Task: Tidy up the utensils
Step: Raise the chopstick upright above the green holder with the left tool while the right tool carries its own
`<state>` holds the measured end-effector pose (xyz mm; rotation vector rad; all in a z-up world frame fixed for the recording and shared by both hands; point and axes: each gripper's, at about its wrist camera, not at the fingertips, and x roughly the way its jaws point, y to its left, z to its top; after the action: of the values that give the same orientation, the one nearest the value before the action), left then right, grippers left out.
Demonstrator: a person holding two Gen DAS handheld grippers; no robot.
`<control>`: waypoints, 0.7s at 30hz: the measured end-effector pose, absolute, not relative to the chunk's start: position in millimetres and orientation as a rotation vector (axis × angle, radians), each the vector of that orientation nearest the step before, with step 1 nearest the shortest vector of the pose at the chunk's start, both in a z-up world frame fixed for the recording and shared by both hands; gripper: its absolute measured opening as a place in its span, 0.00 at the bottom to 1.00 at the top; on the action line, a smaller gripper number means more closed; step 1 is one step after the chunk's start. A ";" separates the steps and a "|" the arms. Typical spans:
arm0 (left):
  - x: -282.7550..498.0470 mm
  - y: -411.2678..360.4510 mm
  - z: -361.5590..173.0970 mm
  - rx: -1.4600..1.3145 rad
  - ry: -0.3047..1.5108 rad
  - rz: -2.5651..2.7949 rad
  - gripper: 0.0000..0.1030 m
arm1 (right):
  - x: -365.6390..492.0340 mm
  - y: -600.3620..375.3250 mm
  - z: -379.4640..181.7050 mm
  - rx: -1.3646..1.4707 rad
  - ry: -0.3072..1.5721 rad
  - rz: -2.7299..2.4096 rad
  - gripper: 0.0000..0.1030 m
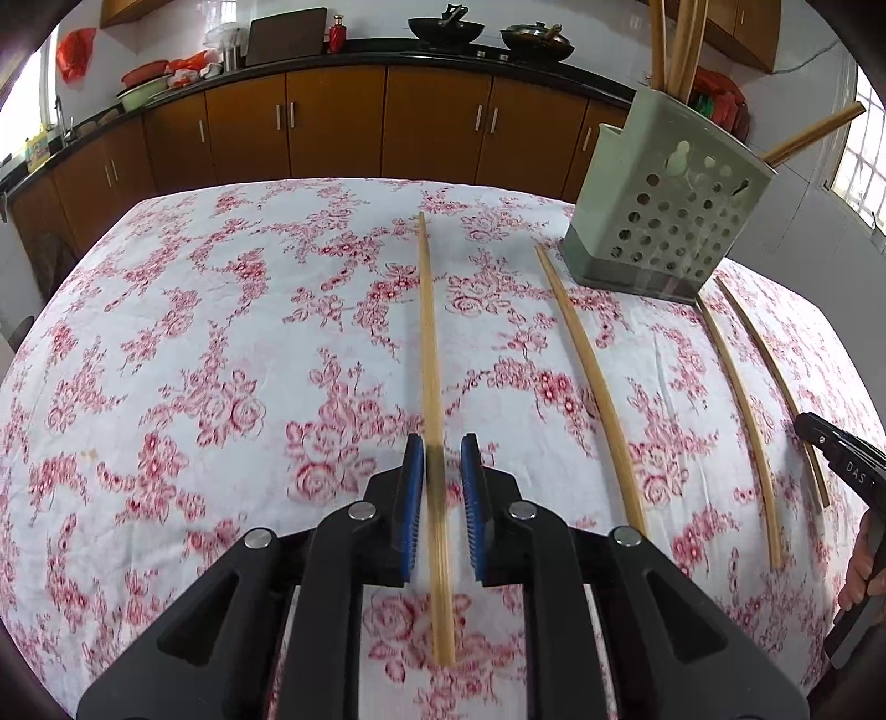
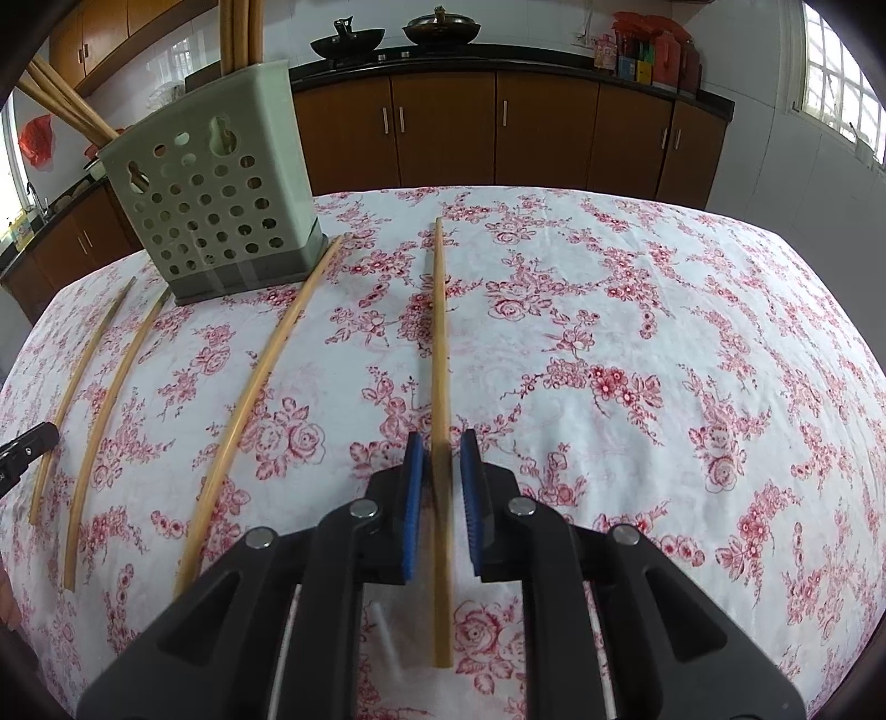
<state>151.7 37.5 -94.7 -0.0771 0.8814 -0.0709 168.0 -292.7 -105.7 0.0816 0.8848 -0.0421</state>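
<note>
Four bamboo chopsticks lie side by side on the floral tablecloth. The leftmost chopstick runs between the blue pads of my left gripper; a thin gap shows beside it, so the jaws stand slightly open. The rightmost chopstick lies likewise between the pads of my right gripper, gaps on both sides. Both sticks rest on the cloth. The two middle chopsticks lie free. A grey-green perforated holder stands behind them with several chopsticks upright in it.
Beyond the table's far edge run brown kitchen cabinets under a dark counter with two woks. A hand holds the right gripper at the edge of the left wrist view. Windows sit at the sides.
</note>
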 end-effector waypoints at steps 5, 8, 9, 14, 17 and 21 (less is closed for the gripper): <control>145.3 33.0 -93.9 -0.049 0.896 -0.063 0.07 | 161.1 -298.2 -101.1 0.111 0.886 -0.026 0.08; 141.3 35.0 -87.2 -0.065 0.886 -0.071 0.07 | 151.7 -303.3 -86.1 0.123 0.839 -0.028 0.08; 138.9 35.2 -82.2 -0.065 0.874 -0.074 0.07 | 149.2 -304.7 -80.2 0.128 0.822 -0.028 0.08; 130.9 36.4 -49.6 -0.083 0.793 -0.098 0.07 | 141.1 -311.2 -44.3 0.145 0.724 -0.031 0.08; 128.7 38.2 -31.5 -0.104 0.750 -0.107 0.07 | 136.9 -313.7 -24.8 0.150 0.668 -0.030 0.08; 126.7 43.0 -5.7 -0.148 0.687 -0.117 0.07 | 133.4 -316.3 -2.9 0.163 0.600 -0.027 0.08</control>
<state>126.7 43.0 -5.7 -0.1480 0.6873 -0.1172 133.4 -316.3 -2.9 0.1626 0.5997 -0.0270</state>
